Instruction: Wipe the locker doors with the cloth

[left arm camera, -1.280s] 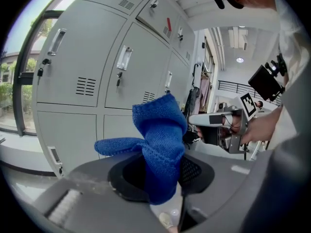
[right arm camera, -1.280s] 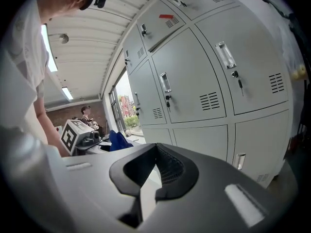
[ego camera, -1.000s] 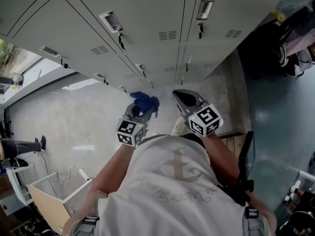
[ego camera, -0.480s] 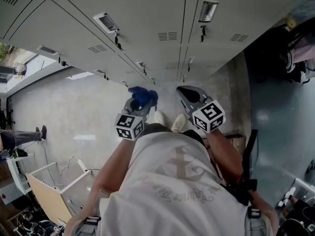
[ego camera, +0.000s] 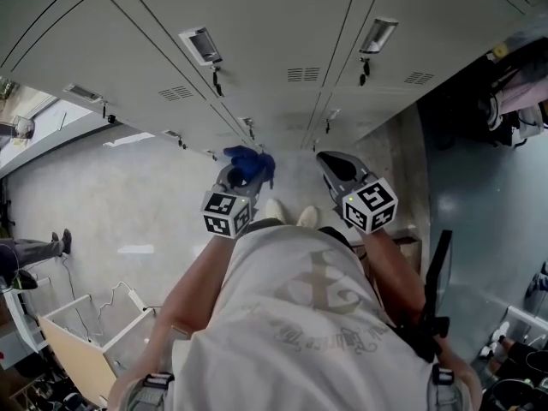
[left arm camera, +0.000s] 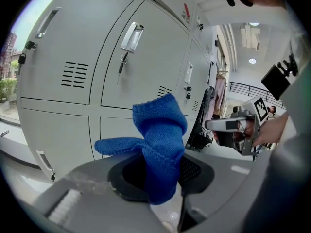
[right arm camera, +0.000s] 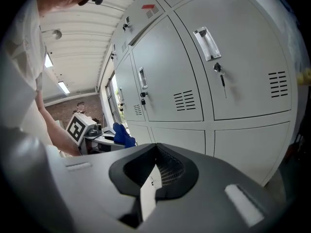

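Head view looks steeply down a bank of grey locker doors (ego camera: 257, 24) to the pale floor (ego camera: 103, 195), with the person's torso (ego camera: 300, 315) filling the lower middle. Over the past second little has changed. The doors have slid slightly across the frame and both tools have crept a touch closer to them, so this reads as approach, with wiping not yet begun.

The left gripper (ego camera: 241, 176) pinches the blue cloth (ego camera: 250, 164). In the left gripper view its fingers (left arm camera: 194, 171) are clamped on the cloth's lower fold, and the rest stands up loose in front of the doors. It seems to be clear of the metal, though the wide-angle lens makes that gap hard to judge.

The right gripper (ego camera: 330, 163) carries nothing, and its fingers (right arm camera: 170, 171) are pressed together at the tips. The torso hides the lowest doors, and the cloth covers the left fingertips. Each door has a recessed handle (ego camera: 199, 45), some with a key hanging below it.
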Tool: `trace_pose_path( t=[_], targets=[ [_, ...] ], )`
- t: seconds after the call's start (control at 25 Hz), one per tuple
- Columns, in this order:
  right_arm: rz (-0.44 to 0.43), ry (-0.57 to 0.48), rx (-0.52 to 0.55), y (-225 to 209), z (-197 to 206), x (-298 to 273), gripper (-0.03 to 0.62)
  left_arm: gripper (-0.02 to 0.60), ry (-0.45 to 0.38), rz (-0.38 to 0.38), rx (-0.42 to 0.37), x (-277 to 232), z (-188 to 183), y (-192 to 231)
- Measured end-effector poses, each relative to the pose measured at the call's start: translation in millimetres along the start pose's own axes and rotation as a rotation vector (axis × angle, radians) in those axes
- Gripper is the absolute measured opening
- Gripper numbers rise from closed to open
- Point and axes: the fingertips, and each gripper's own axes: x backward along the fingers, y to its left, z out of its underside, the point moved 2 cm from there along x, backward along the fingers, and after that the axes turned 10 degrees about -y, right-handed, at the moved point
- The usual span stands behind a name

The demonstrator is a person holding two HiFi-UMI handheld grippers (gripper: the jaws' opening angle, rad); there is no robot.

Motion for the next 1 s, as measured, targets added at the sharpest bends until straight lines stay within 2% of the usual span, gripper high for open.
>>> trace_pose_path(
  t=[0.28,0.56,1.0],
  targets=[
    [0.047,0.006,0.014,11.2,-6.0,-20.0,0.006,0.132,-0.004,0.015,-0.016,-9.4,-6.9,36.2],
    [0.077,0.018,0.004,11.0,1.1,-24.5,0.006,0.133,0.001,-0.027,-0.013,-19.9,-5.6,64.7],
    [0.011,0.041,0.0,-15.7,1.6,-19.9,0.006,0.133,0.047,-0.164,-0.064,-40.7,-5.7,97.9]
  ],
)
